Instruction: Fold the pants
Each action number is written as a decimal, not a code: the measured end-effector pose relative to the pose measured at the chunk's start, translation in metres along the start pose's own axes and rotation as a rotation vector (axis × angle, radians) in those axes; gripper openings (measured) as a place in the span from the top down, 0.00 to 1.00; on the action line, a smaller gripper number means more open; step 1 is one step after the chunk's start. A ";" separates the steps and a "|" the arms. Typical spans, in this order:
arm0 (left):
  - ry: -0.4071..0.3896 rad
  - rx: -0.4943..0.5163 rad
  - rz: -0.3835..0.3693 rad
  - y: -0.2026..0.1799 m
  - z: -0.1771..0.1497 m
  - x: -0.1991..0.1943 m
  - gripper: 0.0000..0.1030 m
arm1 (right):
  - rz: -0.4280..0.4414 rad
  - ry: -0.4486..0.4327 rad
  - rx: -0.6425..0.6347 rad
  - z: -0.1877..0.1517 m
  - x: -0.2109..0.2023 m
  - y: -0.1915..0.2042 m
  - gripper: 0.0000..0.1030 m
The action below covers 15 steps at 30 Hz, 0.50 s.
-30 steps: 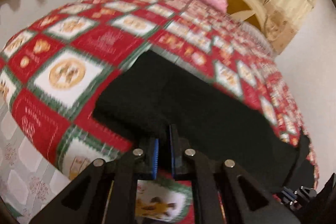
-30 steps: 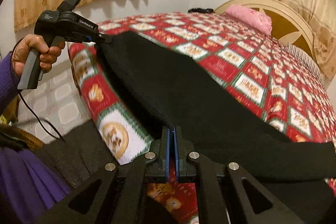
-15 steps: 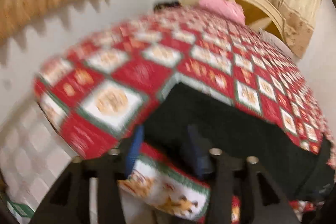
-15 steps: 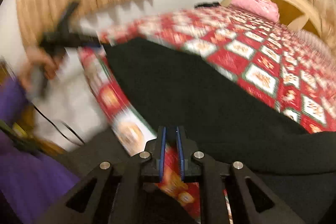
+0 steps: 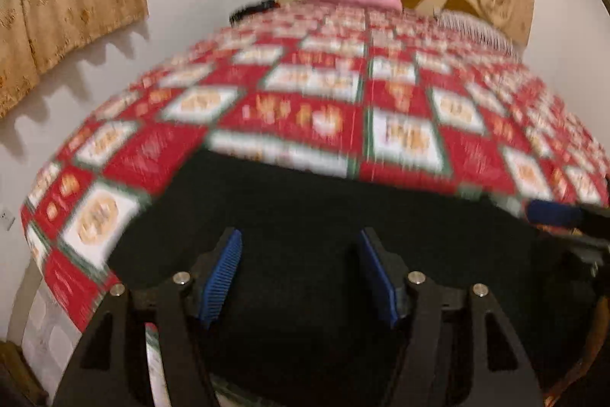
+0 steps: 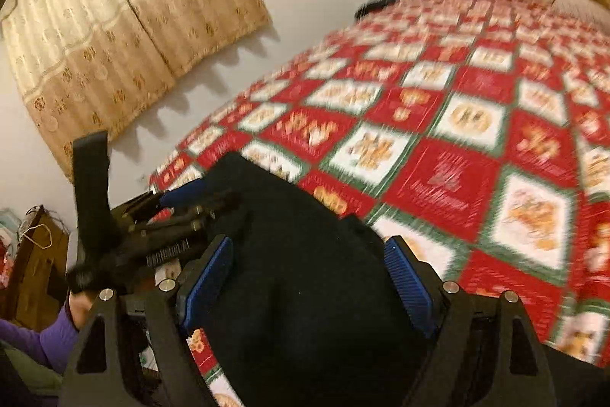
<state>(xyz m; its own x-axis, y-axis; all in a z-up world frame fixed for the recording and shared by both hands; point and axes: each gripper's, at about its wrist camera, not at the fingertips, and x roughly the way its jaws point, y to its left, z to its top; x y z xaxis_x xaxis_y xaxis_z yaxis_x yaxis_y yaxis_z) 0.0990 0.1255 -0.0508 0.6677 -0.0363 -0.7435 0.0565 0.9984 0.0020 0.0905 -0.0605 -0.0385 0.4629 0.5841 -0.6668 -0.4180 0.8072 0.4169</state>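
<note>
Both tongs stand wide open with nothing between their blue pads. Black pants (image 5: 305,216) lie spread along the near edge of the bed (image 5: 381,94), on its red, white and green patterned cover. Left tongs (image 5: 301,273) hover just above the dark cloth, which fills the gap between their fingers and runs off to the right, where the right tongs' blue tip shows at the cloth's far end. Right tongs (image 6: 305,281) sit over a bunched part of the pants (image 6: 305,235), with the left tongs (image 6: 183,201) close on their left, at the cloth's edge.
</note>
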 end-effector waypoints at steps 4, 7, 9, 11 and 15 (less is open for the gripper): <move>-0.077 0.008 -0.005 0.002 -0.018 -0.008 0.33 | 0.020 0.057 0.024 -0.009 0.020 -0.001 0.19; -0.088 0.013 0.008 0.000 -0.018 -0.007 0.30 | 0.089 0.068 0.054 -0.001 0.020 -0.004 0.19; -0.087 0.008 0.019 -0.002 -0.016 -0.006 0.28 | 0.142 0.068 0.106 0.008 0.025 -0.011 0.19; -0.091 0.006 0.025 -0.003 -0.016 -0.005 0.28 | 0.178 0.072 0.155 0.017 0.035 -0.019 0.19; -0.105 0.023 0.027 -0.003 -0.019 -0.002 0.28 | 0.173 0.033 0.257 0.032 0.057 -0.038 0.19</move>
<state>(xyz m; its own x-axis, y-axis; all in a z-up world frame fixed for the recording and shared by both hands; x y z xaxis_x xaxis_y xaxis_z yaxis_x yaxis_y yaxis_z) 0.0838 0.1233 -0.0621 0.7431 -0.0151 -0.6690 0.0540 0.9978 0.0374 0.1576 -0.0552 -0.0728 0.3749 0.7153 -0.5898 -0.2750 0.6933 0.6661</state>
